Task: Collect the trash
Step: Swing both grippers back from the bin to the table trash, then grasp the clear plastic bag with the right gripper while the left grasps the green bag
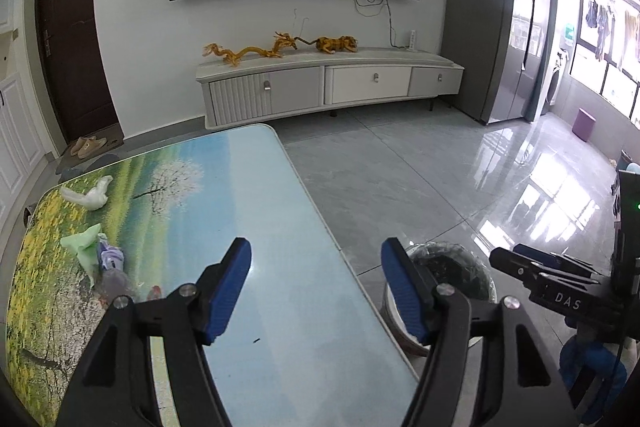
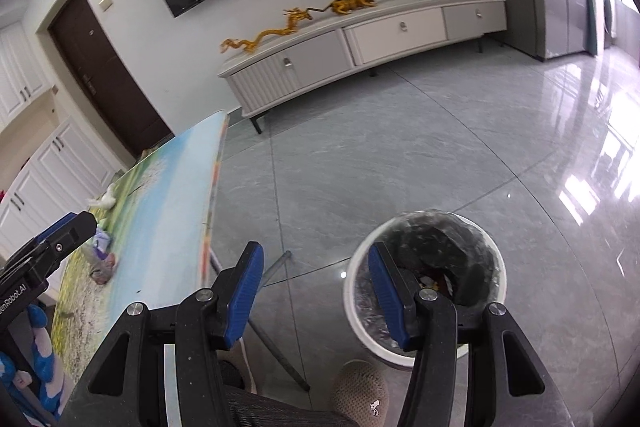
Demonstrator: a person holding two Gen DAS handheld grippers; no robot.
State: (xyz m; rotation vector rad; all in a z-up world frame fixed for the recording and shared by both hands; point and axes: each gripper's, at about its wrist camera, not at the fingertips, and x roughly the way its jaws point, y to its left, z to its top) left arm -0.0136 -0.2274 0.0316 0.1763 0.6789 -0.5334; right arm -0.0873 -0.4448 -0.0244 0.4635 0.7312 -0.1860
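Both tools are wide open and hold nothing. The left gripper (image 1: pixel 316 291) hangs over the table (image 1: pixel 280 227), with trash (image 1: pixel 100 259) off to its left. The right gripper (image 2: pixel 316 291) hangs just beside the bin (image 2: pixel 426 283).

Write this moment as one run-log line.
left gripper: open, empty | right gripper: open, empty | trash bin: on floor | white wad, green wrapper: on table

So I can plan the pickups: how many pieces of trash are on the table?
3, maybe more hidden: a white crumpled bag at the far left, a green wrapper nearer, and a purple wrapper pile touching it.
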